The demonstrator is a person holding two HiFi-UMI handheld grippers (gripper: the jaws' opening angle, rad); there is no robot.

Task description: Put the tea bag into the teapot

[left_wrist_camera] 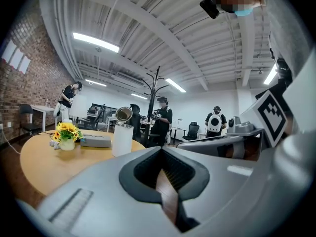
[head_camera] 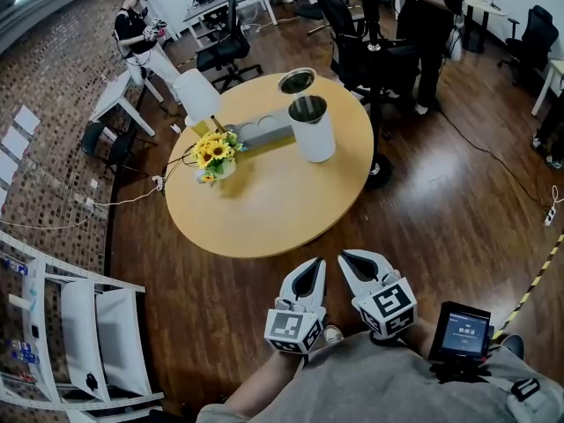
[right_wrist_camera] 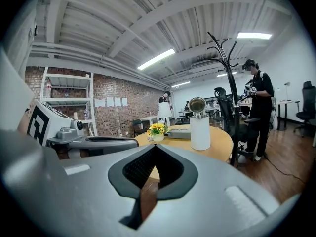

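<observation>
Tea bag shows nowhere in view. Your left claw [head_camera: 315,264] and right claw [head_camera: 346,259] sit closed and empty at six o'clock, since you stand well off the tabletop [head_camera: 264,210].

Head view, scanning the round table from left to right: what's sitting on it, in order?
sunflower vase → flat grey tray → tall white pot with its lid flipped open. The white lamp overlaps the flowers, so it is left out.
</observation>
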